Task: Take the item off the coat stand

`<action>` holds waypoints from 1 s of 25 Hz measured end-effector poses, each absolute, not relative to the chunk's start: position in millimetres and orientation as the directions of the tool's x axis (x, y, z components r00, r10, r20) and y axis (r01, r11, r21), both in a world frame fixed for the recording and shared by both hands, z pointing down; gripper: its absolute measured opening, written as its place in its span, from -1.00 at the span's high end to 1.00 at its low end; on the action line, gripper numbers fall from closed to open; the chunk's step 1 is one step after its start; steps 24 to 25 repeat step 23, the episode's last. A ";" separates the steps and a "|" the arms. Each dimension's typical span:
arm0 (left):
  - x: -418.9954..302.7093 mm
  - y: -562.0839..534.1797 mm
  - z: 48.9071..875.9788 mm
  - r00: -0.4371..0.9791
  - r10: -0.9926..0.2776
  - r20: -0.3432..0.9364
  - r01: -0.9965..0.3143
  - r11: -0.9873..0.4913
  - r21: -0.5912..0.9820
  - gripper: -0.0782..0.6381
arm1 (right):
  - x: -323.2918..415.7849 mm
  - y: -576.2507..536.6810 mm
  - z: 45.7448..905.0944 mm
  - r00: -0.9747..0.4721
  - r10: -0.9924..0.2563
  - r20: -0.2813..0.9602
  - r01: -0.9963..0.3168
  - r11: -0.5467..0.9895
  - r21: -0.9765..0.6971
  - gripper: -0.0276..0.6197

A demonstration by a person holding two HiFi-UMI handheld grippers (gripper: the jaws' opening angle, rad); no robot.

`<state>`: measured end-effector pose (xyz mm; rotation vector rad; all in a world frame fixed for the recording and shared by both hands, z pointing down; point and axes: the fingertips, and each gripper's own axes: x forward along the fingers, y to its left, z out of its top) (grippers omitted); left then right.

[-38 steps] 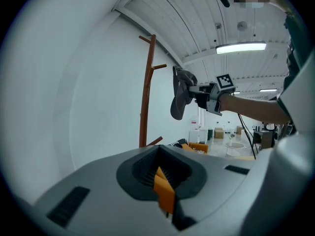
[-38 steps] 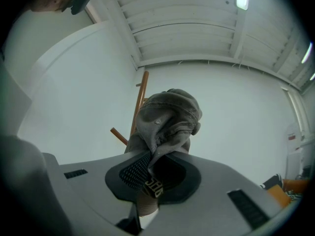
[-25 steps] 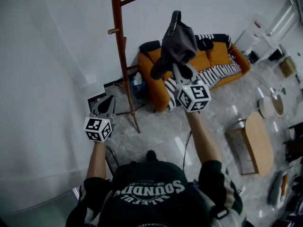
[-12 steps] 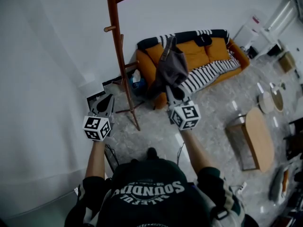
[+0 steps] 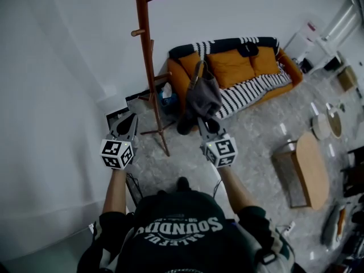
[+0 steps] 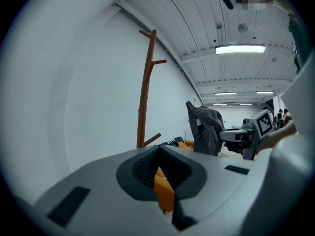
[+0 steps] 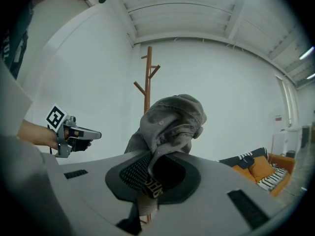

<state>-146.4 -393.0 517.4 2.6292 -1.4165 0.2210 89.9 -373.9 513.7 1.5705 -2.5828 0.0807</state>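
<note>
Right tool [image 5: 205,127] on upright grey garment [image 5: 203,98]

The person wears a dark top [image 5: 179,227] with white block lettering arched across it. The sleeves [image 5: 266,232] on either side of that top are dark with pale stripes. Out beyond the top, the left gripper [image 5: 131,119] and the right gripper [image 5: 203,124] are grey moulded shells tapering to dark jaws. Each is capped with a white cube bearing black square markers. The left gripper's shell shows a dark ribbed hollow [image 6: 147,167], an orange insert [image 6: 164,193] and narrow black slots.
</note>
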 end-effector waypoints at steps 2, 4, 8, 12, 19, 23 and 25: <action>-147.8 -392.2 517.8 0.542 -0.817 0.198 -0.839 -0.541 0.060 0.78 | 88.0 -374.8 514.9 -0.459 -0.881 0.117 -0.886 0.464 0.020 0.82; -148.9 -391.6 517.5 0.539 -0.818 0.199 -0.840 -0.539 0.061 0.78 | 85.8 -374.3 514.7 -0.464 -0.876 0.128 -0.881 0.472 0.034 0.82; -151.4 -390.9 518.4 0.532 -0.822 0.202 -0.845 -0.532 0.062 0.78 | 82.6 -374.5 515.0 -0.475 -0.867 0.149 -0.872 0.486 0.049 0.82; -152.6 -390.8 519.0 0.527 -0.825 0.204 -0.848 -0.527 0.063 0.78 | 83.8 -376.2 521.0 -0.471 -0.864 0.176 -0.872 0.487 0.057 0.82; -151.4 -390.7 520.4 0.522 -0.828 0.207 -0.851 -0.521 0.063 0.78 | 89.2 -384.1 519.0 -0.472 -0.868 0.156 -0.874 0.484 0.051 0.82; -151.3 -390.4 523.5 0.516 -0.830 0.212 -0.855 -0.515 0.065 0.78 | 89.7 -387.4 513.9 -0.477 -0.868 0.139 -0.872 0.487 0.047 0.82; -151.3 -390.4 523.5 0.516 -0.830 0.212 -0.855 -0.515 0.065 0.78 | 89.7 -387.4 513.9 -0.477 -0.868 0.139 -0.872 0.487 0.047 0.82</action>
